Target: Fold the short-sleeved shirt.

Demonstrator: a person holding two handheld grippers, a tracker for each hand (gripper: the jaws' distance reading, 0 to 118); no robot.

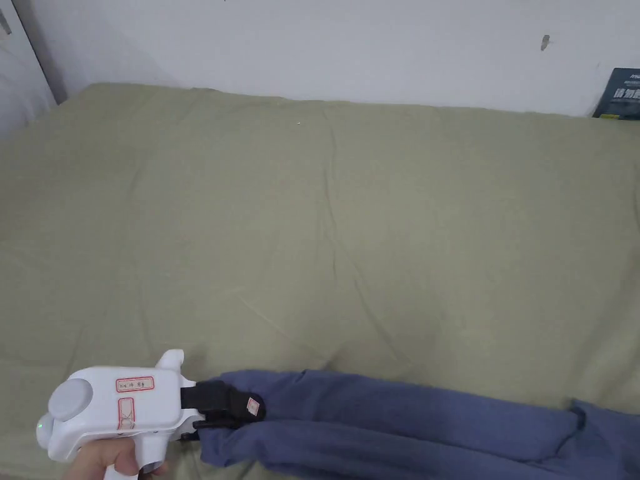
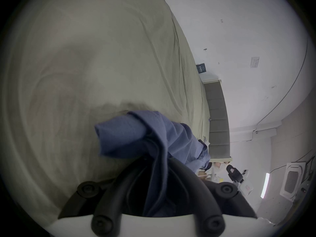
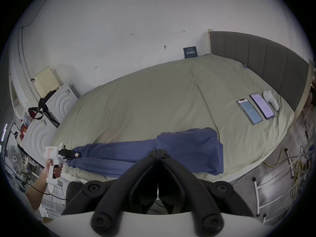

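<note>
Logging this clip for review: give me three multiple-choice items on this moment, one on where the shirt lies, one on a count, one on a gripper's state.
1. Where does the blue shirt lie on the bed?
A. along the near edge
B. against the headboard
C. in the middle

2. How many phones lie on the bed?
A. one
B. two
C. four

3. How does the left gripper stand?
A. wide open above the bed
B. shut on nothing
C. shut on the shirt's end

Key: 1 A, the shirt stretches in a long band beside the bed's near edge. 2 B, two phones lie side by side near the headboard. 3 C, blue cloth runs between its closed jaws.
</note>
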